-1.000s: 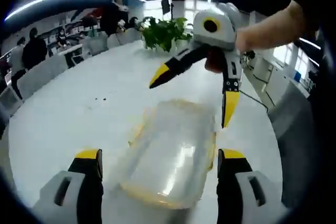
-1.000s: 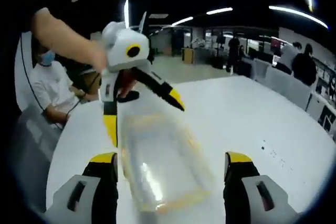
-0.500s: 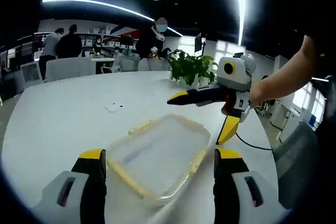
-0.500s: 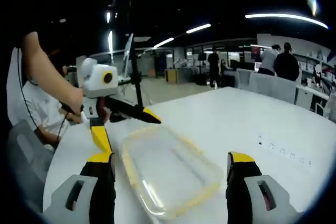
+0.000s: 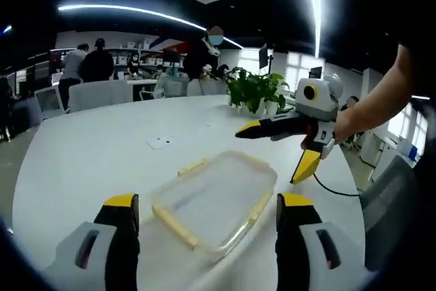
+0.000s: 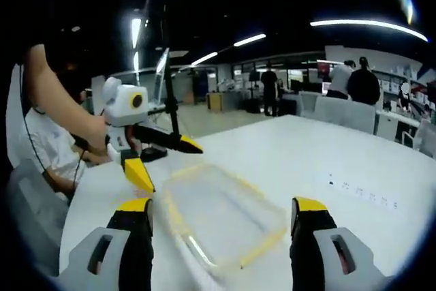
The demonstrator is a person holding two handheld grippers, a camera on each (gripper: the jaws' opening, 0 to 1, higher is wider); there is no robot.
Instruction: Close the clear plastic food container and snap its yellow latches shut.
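A clear plastic container (image 5: pixel 216 197) with its lid on lies flat on the white table (image 5: pixel 88 161), with yellow latches (image 5: pixel 190 166) along its edges. In the left gripper view my left gripper (image 5: pixel 206 204) stands open just short of the container's near end. My right gripper (image 5: pixel 278 148), held by a hand, hangs open above the container's far right corner. The right gripper view has the container (image 6: pixel 225 212) ahead of my open right gripper (image 6: pixel 221 208), and the left gripper (image 6: pixel 164 160) open over its far left corner. Neither gripper touches it. Whether the latches are snapped cannot be told.
A potted plant (image 5: pixel 255 90) stands at the table's far side. A cable (image 5: pixel 335 190) trails off the right edge. Small dark marks (image 6: pixel 357 192) dot the table. A seated person in white (image 6: pixel 51 146) is close by on the left; chairs and several people fill the room behind.
A second ago both grippers hung low over the container, looking down on it. Both have since drawn back and levelled out, and each now sits off a far corner.
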